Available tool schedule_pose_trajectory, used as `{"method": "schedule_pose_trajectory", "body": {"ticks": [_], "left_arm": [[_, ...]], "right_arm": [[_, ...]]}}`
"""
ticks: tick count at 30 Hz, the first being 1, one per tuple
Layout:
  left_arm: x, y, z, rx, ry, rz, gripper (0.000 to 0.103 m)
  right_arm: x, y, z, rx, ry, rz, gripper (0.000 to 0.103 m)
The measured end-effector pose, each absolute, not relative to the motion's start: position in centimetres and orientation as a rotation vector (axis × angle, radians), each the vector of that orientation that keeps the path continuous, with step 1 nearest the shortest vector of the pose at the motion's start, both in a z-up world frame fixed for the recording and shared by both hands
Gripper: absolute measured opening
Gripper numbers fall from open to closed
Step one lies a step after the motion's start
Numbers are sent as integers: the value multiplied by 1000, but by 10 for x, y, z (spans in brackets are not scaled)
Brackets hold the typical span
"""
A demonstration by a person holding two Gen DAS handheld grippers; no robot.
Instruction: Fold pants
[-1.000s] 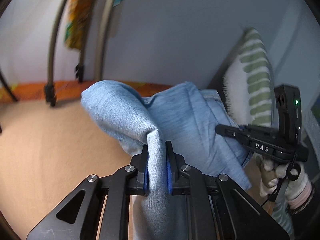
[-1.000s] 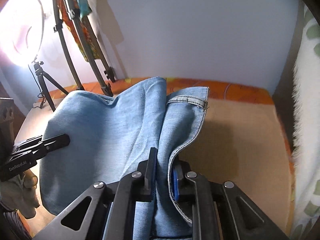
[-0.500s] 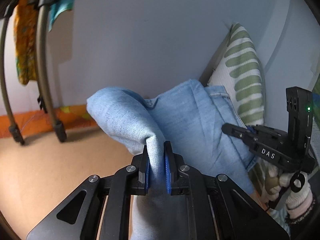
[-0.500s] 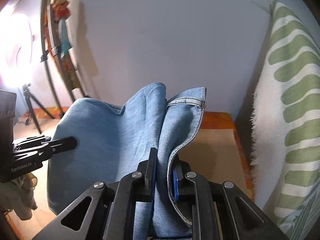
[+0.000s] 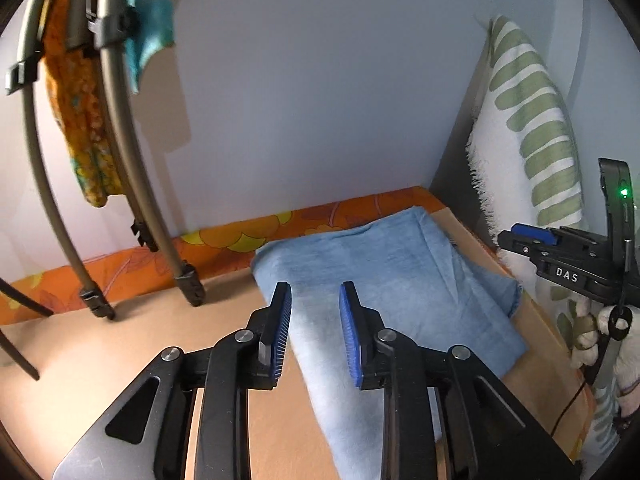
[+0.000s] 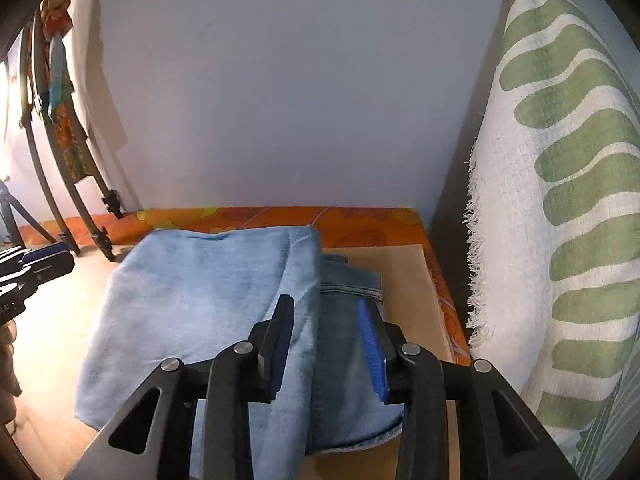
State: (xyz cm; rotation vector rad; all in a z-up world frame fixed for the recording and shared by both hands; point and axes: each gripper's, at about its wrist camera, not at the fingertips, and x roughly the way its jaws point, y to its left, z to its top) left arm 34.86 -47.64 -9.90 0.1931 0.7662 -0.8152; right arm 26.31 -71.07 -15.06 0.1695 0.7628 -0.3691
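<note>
Item under inspection: pants (image 5: 384, 280), pale blue denim, lying folded on the tan worktop (image 5: 100, 360) toward its far right corner. Seen from the right wrist, the top layer lies mostly smooth, with a darker stitched layer and a hem showing at 3 o'clock of it.

Left tool (image 5: 314, 330): jaws wide apart, holding nothing, poised over the near left edge of the fabric. Right tool (image 6: 326, 346): jaws wide apart, empty, straddling the line where the top layer meets the darker layer. Neither pad visibly grips the cloth.

Judgement: a fold appears just laid down. To finish well, the top layer should be squared over the exposed layer at 3 o'clock and creases pressed flat; any further fold should be taken from the near edge with both tools level.

Materials: denim soft, limp, with a faint diagonal crease; pads blue and ribbed; worktop matt, bordered by orange floral cloth (image 6: 360, 220). A fringed cushion (image 6: 560, 200), white with green stripes, stands at 3 o'clock.
</note>
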Motion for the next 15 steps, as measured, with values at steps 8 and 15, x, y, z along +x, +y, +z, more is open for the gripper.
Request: {"method": "schedule_pose_trajectory", "body": {"ticks": [8, 15], "left_arm": [[328, -444, -74, 163, 772, -818, 32], [292, -408, -45, 117, 751, -843, 43]], "right_arm": [[239, -676, -126, 217, 719, -337, 48], [201, -628, -92, 222, 669, -326, 57]]}}
